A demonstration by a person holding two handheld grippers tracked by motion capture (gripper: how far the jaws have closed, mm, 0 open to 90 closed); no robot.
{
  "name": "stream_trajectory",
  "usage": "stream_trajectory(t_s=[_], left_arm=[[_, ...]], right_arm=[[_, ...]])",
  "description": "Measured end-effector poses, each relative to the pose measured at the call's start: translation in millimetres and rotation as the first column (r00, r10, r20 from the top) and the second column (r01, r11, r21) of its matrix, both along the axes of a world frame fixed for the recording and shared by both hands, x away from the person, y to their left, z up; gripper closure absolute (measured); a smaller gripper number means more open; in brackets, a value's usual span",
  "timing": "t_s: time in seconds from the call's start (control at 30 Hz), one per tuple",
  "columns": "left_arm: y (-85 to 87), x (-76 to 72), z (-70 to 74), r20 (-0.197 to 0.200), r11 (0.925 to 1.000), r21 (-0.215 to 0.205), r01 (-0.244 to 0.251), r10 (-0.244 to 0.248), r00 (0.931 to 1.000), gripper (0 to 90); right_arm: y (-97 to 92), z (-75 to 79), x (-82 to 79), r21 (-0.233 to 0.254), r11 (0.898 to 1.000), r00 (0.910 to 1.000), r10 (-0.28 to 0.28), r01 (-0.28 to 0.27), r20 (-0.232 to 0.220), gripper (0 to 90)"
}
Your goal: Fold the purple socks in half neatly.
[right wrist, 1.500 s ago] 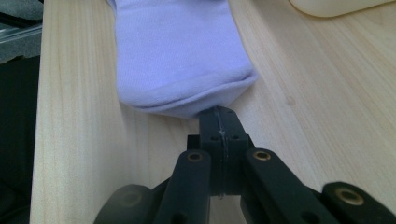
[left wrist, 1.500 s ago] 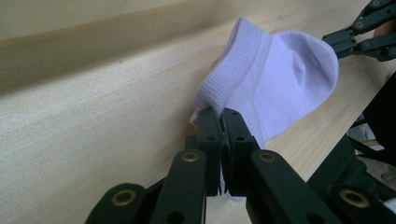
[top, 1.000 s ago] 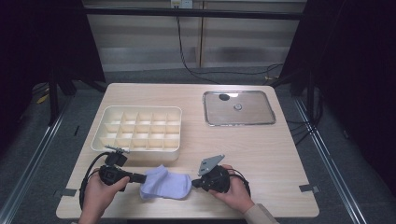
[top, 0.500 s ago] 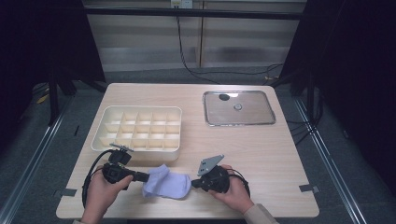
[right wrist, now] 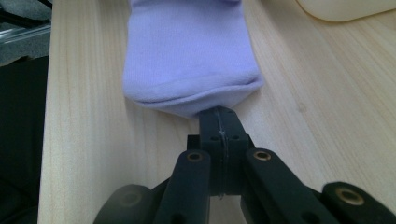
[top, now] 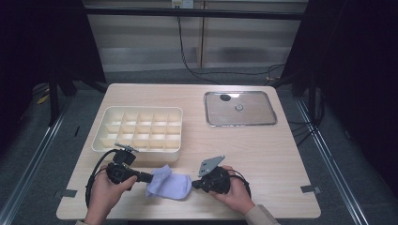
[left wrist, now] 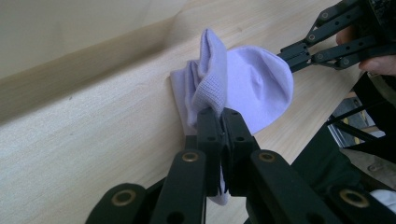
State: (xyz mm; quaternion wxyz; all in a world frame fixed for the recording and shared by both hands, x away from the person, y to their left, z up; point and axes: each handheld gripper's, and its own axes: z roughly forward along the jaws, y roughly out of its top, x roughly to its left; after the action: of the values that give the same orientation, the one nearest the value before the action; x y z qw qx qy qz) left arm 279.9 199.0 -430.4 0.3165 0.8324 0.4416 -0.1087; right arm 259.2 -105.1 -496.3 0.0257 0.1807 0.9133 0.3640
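A lavender sock [top: 169, 183] lies on the wooden table [top: 281, 154] near its front edge, stretched between both grippers. My left gripper [top: 149, 178] comes in from the left and is shut on the sock's ribbed cuff end [left wrist: 210, 88], which is bunched and folded up. My right gripper [top: 193, 184] comes in from the right and is shut on the rounded toe end [right wrist: 187, 51]. In the left gripper view the left gripper [left wrist: 223, 116] pinches the fabric, with the right gripper [left wrist: 299, 53] at the sock's far side. The right gripper [right wrist: 219, 116] has its jaws pressed together on the fabric.
A cream compartment box [top: 136, 131], its cells showing nothing inside, stands just behind the left gripper. A shallow metal tray [top: 239, 108] with a small knob lies at the back right. The table's front edge runs close under both hands.
The left gripper has edged slightly to the right with the cuff end, bunching the sock a little. The right gripper has stayed in place.
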Motion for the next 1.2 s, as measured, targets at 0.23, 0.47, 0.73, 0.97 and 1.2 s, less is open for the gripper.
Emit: stream_trajectory(t_s=[0.23,0.47,0.73,0.97,1.2], left_arm=[[-5.0,0.6,1.8,-0.001,0.9996,0.012,0.026,-0.026,0.9997,87.5],[-9.1,-0.1,2.7,-0.002,0.9995,0.017,0.028,-0.027,0.9996,87.5],[-12.6,0.1,4.5,-0.008,0.9991,0.023,0.036,-0.036,0.9993,87.4],[-14.7,0.3,3.7,-0.021,0.9987,0.026,0.044,-0.044,0.9988,87.4],[-19.3,0.7,4.9,-0.024,0.998,0.033,0.054,-0.054,0.9983,87.4]], right_arm=[[0.6,-0.1,0.1,0.002,1.0,1.0,0.002,-0.002,-0.001,90.0],[0.7,0.0,0.4,0.0,1.0,1.0,0.006,-0.006,0.003,90.0],[2.7,0.2,0.0,-0.002,1.0,0.9999,0.011,-0.011,0.002,90.0],[4.2,0.0,-0.6,0.002,1.0,1.0,0.006,-0.006,-0.001,90.0],[5.1,-0.2,-0.1,0.003,1.0,0.9999,0.015,-0.015,0.004,90.0]])
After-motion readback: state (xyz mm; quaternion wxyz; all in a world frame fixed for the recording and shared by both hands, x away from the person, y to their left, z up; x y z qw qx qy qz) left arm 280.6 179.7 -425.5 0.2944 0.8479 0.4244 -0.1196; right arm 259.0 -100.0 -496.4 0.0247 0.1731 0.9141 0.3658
